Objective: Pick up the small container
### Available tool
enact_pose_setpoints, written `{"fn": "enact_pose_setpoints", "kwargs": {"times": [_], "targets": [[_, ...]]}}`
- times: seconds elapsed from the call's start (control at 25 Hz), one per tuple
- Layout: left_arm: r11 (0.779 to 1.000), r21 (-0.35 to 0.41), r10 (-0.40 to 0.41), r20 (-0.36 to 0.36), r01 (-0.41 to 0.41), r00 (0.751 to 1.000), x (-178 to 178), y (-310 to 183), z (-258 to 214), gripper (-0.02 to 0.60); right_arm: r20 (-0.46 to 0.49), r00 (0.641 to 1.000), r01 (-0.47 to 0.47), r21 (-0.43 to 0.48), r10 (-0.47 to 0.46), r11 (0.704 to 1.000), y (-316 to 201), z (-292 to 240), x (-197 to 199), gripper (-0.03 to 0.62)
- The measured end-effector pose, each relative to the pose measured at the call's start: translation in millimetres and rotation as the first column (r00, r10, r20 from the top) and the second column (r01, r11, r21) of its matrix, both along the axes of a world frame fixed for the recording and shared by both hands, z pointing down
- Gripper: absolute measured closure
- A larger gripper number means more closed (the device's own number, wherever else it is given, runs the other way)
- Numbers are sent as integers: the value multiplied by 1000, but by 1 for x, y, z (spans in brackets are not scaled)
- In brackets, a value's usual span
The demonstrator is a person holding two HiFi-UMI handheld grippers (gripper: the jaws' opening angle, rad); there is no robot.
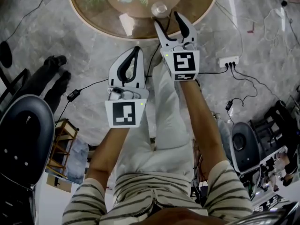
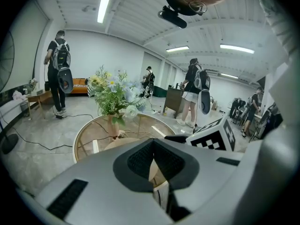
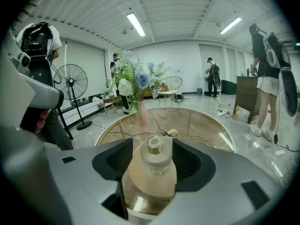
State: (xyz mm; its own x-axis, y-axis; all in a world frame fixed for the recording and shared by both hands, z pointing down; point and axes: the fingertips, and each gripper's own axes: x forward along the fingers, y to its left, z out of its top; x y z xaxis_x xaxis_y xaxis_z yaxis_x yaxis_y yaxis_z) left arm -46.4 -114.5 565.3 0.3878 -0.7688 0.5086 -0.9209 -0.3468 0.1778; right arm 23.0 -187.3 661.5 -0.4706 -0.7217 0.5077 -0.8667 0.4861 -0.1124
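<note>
At the round glass table's [image 1: 206, 8] near edge, the small container [image 1: 159, 8] stands between the right gripper's [image 1: 167, 17] parted, unpressing jaws; centre them, then squeeze gently. The left gripper [image 1: 136, 49], off the table, is closed and empty.

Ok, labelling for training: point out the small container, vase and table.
small container [image 3: 153, 171]: right gripper view, glass body.
vase [image 3: 142, 115]: right gripper view, pink body.
table [image 1: 95, 12]: head view, bare glass top.

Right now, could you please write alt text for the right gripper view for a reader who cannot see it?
A small clear container with a metal cap stands between the open jaws of the right claw, on a round glass table. Beyond it are a pink vase of flowers and people in a bright hall.
</note>
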Motion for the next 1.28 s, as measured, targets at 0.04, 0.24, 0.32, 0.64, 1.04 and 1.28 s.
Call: {"fn": "enact_pose_setpoints", "kwargs": {"times": [0.04, 0.24, 0.32, 0.64, 1.04, 1.28], "targets": [[1000, -3, 0, 0, 0, 1000, 0, 0, 2, 581, -4, 1000, 4, -3, -4, 1000, -1, 5, -1, 332], [1000, -16, -1, 10, 1, 1000, -3, -3, 9, 581, -25, 999, 24, -31, -25, 999, -10, 29, -9, 267], [1000, -18, -2, 14, 2, 1000, -5, -5, 12, 581, -31, 999, 28, -39, -29, 999, -14, 37, -12, 248], [999, -35, -34, 19, 35, 999, -18, -16, 24, 581, -51, 998, 21, -66, -24, 998, -34, 64, -22, 193], [997, -36, -64, 33, 65, 997, -22, -26, 31, 581, -89, 995, 44, -82, -52, 996, -53, 86, -31, 189], [997, -46, -67, 33, 69, 997, -22, -27, 36, 581, -127, 990, 45, -79, -55, 996, -56, 95, -35, 194]]}}
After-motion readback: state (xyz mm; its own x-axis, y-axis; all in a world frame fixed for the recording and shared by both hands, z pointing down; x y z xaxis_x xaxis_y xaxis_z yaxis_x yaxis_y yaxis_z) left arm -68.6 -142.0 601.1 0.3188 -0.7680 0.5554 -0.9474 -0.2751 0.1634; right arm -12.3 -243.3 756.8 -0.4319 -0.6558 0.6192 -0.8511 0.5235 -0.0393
